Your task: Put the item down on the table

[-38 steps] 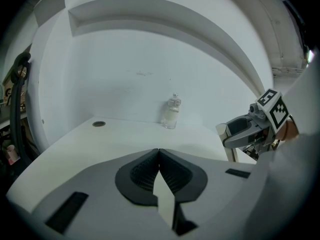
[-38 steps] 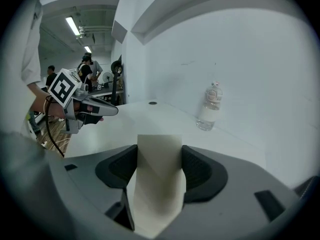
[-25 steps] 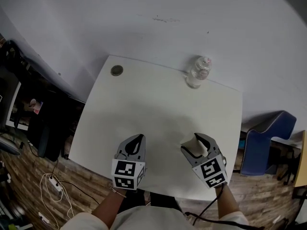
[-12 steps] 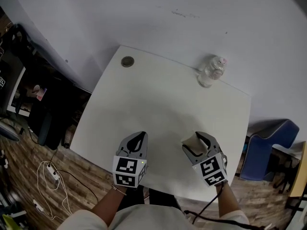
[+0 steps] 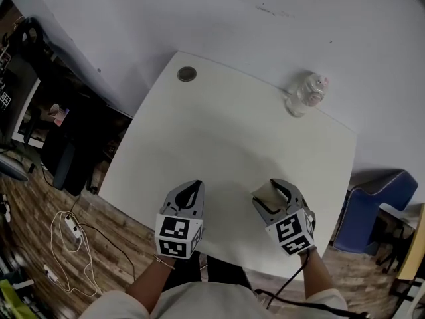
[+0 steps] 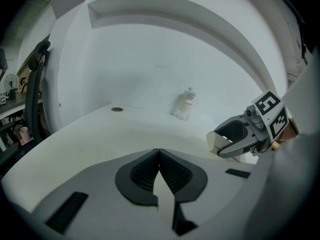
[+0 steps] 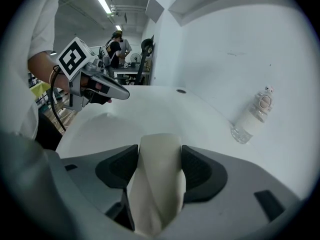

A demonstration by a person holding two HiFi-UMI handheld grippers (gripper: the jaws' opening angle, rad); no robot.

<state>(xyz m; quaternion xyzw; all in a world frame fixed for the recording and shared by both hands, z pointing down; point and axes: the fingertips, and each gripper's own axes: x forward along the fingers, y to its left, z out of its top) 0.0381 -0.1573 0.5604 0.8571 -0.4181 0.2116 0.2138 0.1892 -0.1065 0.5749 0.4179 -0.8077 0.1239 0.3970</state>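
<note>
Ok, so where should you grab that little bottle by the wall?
Probably around its straight middle, coming from the near side of the table: the bottle stands upright close to the wall, and its cap end looks narrower.

Left hand-held gripper (image 6: 159, 151): jaws pressed together, nothing between them. White bench (image 6: 90, 134) ahead. Clear plastic bottle (image 6: 185, 105) upright at the far edge by the wall; small round disc (image 6: 117, 109) far left. Right hand-held gripper (image 6: 220, 140) at right, above the bench, clamped on a pale item (image 6: 213, 143).
</note>
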